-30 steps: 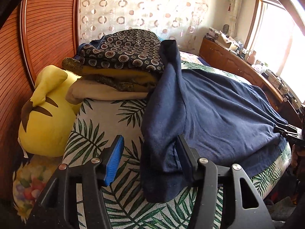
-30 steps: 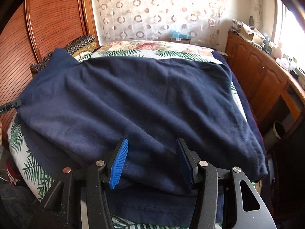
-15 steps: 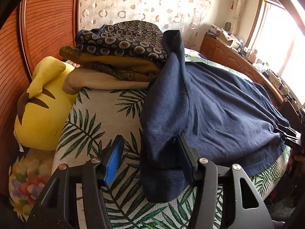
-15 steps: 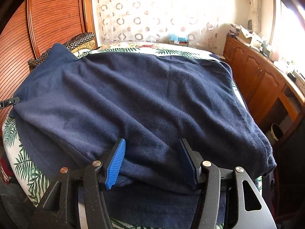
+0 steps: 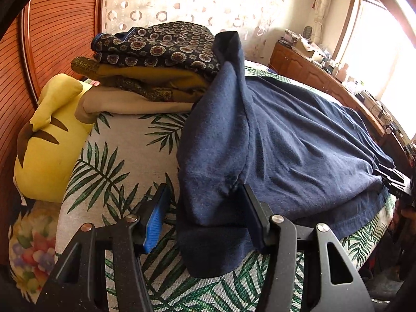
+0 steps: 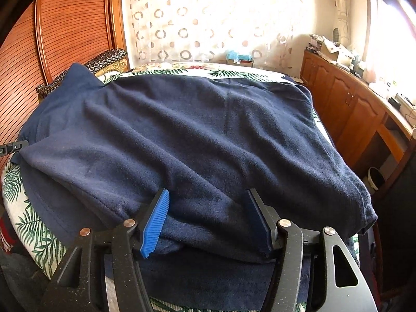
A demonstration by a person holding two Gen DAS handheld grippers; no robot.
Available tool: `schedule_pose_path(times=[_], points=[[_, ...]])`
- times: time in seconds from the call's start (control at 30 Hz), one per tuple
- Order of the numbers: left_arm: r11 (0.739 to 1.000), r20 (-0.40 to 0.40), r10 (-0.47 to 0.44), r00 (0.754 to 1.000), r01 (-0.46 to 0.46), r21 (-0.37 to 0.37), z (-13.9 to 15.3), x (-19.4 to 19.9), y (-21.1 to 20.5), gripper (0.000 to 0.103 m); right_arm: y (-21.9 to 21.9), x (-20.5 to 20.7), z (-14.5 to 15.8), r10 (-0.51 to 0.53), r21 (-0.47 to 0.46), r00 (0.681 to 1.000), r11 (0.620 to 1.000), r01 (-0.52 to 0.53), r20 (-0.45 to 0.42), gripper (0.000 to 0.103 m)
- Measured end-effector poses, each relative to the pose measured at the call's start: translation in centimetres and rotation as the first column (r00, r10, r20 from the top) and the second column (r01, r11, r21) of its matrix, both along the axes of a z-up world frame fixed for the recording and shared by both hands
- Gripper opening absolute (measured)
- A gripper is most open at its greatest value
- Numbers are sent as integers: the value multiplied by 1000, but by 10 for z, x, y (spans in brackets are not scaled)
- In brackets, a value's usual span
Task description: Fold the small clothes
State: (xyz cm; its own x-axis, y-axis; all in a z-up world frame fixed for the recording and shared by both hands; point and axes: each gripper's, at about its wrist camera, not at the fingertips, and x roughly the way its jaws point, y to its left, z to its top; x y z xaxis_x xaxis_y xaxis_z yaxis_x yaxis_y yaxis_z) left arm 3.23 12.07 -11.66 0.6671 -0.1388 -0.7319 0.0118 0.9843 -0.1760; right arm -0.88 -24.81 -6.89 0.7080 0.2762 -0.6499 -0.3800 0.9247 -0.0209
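Both my grippers crept closer over the last second. Navy shirt (image 6: pixel 197 140) lies spread across the bed (image 5: pixel 117 156), one sleeve draped over the folded pile (image 5: pixel 153 59). Left gripper (image 5: pixel 205 218) and right gripper (image 6: pixel 208 221): jaws wide open, straddling the near hem, gripping nothing. Risk: pinching only the top layer, so the fold goes crooked.

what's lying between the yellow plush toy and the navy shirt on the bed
In the left wrist view, only bare leaf-print bedsheet lies between the yellow plush toy and the navy shirt.
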Motion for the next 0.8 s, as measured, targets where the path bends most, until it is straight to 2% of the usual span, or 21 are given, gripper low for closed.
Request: schedule_pose_path(times=[0.2, 0.57, 0.67, 0.73, 0.8], points=[[1000, -8, -19, 1000, 19, 17, 1, 3, -7, 54, -2, 3, 0, -7, -5, 1000, 1000, 7, -7, 69], [1000, -6, -25, 1000, 25, 3, 1, 5, -8, 53, -3, 5, 0, 1, -12, 1000, 1000, -1, -7, 71], [1000, -6, -30, 1000, 30, -3, 1, 6, -7, 36, -3, 5, 0, 0, -11, 1000, 1000, 0, -6, 71], [998, -12, -55, 998, 55, -37, 0, 7, -8, 20, -4, 5, 0, -3, -10, 1000, 1000, 3, -6, 71], [996, -13, -70, 997, 70, -54, 1, 8, -10, 11, -5, 5, -1, -5, -10, 1000, 1000, 4, -5, 72]])
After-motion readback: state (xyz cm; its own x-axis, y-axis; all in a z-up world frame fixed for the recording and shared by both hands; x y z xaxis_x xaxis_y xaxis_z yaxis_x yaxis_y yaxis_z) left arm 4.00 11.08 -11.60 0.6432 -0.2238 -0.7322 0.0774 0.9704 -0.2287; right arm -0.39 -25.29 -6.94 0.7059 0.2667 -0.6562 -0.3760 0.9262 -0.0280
